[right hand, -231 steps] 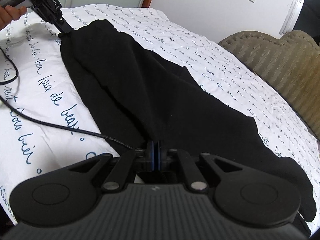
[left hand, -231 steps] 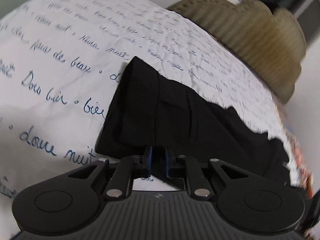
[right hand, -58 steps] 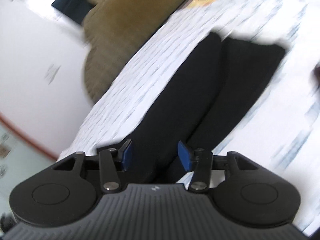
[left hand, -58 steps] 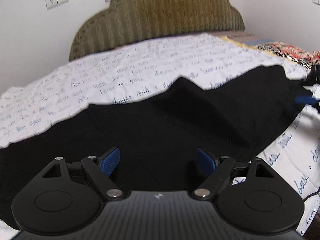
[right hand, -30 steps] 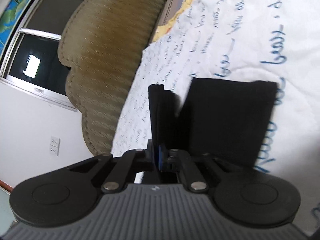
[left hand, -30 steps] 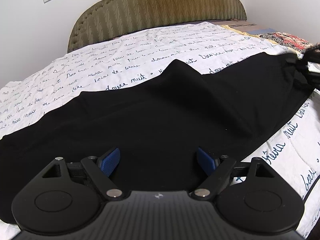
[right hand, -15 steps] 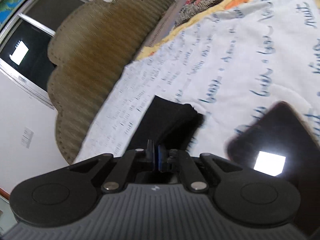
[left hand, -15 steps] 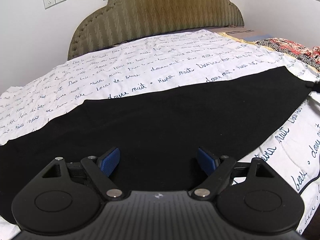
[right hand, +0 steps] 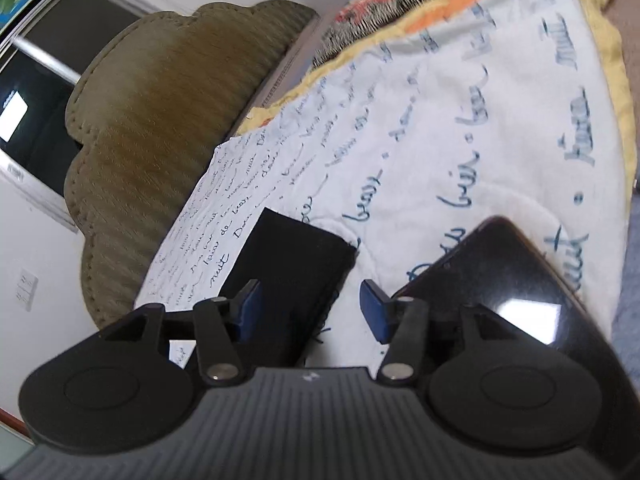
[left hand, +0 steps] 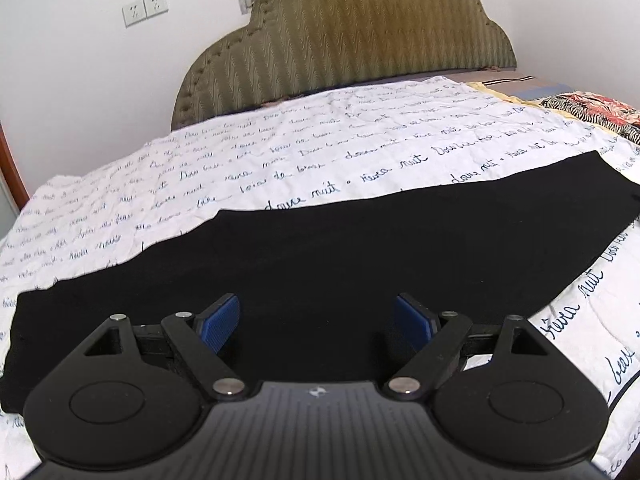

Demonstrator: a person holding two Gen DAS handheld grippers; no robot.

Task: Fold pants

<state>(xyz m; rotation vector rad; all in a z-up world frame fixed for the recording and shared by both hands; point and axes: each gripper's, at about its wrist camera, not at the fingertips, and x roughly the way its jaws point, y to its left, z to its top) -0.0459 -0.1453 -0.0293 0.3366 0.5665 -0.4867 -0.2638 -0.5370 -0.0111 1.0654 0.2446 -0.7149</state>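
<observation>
Black pants [left hand: 340, 248] lie flat and stretched out across the white bedspread [left hand: 320, 148], one leg over the other, running from lower left to upper right in the left wrist view. My left gripper [left hand: 318, 322] is open and empty just above the pants' middle. In the right wrist view the narrow cuff end of the pants [right hand: 296, 264] lies on the bedspread [right hand: 440, 152]. My right gripper [right hand: 310, 312] is open and empty over that cuff end, its left pad above the cloth.
An olive padded headboard [left hand: 348, 40] stands at the far end of the bed. A dark phone [right hand: 500, 288] lies on the bedspread right of the cuff. A patterned blanket [left hand: 592, 108] lies at the bed's right side. A black cable [left hand: 624, 388] crosses the lower right.
My right gripper has opened and let go of the pants' cuff end. The raised fold in the pants has been pulled out and they now lie flat. My left gripper stays open.
</observation>
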